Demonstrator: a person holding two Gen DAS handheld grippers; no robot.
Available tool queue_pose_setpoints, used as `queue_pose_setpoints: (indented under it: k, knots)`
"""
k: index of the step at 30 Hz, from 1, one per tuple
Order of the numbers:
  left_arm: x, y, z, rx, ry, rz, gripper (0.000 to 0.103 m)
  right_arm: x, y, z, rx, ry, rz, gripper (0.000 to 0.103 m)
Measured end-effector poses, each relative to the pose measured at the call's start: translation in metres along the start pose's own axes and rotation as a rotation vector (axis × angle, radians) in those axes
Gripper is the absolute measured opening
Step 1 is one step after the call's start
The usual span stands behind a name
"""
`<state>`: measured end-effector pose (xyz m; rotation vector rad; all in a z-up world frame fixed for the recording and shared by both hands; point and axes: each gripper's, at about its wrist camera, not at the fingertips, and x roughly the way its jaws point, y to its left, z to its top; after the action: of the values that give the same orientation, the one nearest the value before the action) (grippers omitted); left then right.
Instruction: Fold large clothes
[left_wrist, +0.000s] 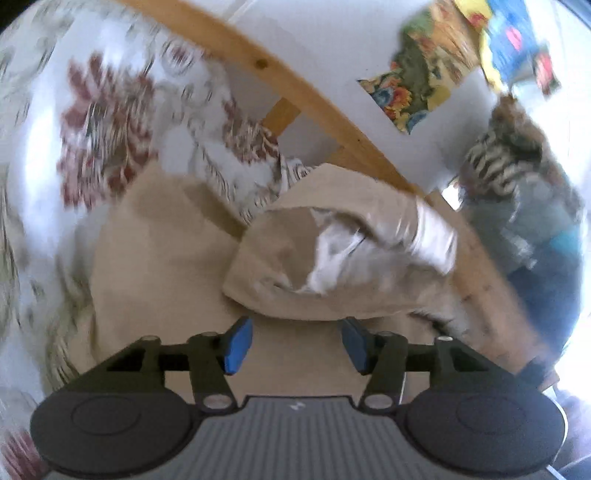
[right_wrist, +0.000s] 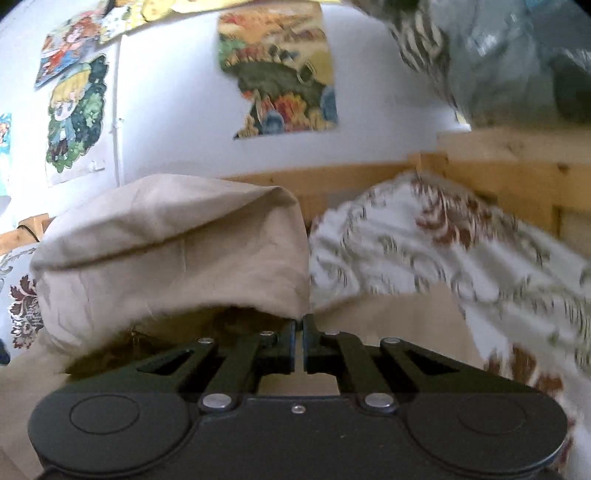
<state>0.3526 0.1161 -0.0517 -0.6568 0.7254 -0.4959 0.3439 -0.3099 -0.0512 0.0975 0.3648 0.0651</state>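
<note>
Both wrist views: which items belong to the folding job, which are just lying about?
In the job:
- beige garment, a corner pinched by the shut right gripper
- left gripper, open, just short of the beige folds

Lying about:
- floral bedding
- wooden bed frame
- wall posters
- grey patterned cloth at upper right
</note>
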Motion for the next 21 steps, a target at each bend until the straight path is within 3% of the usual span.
queue_pose_setpoints:
  k: [5,7,9,11,15,19,21]
  knots:
    - [0.014,-0.006,0.024,-0.130,0.013,-0.096,0.081,-0.017,0.001,-0.011,-0.029,0.063,-0.015,0.023]
    - [0.022,-0.011,0.032,-0.163,0.002,-0.137,0.092,-0.030,0.001,-0.012,-0.046,0.075,-0.015,0.034]
    - [0.032,-0.016,0.038,-0.207,0.006,-0.179,0.099,-0.044,0.002,-0.010,-0.050,0.083,-0.002,0.055]
    - [0.046,-0.015,0.045,-0.267,0.016,-0.171,0.099,-0.055,0.005,-0.008,-0.055,0.094,0.055,0.063]
    - [0.080,-0.005,0.047,-0.444,0.127,-0.049,0.092,-0.058,0.029,-0.011,-0.053,0.192,0.248,0.062]
    - [0.073,0.002,0.028,-0.433,0.141,-0.011,0.092,-0.043,0.067,-0.035,0.003,0.389,0.423,0.055]
    - [0.064,0.009,0.019,-0.438,0.146,0.019,0.094,-0.036,0.081,-0.047,0.010,0.435,0.446,0.055]
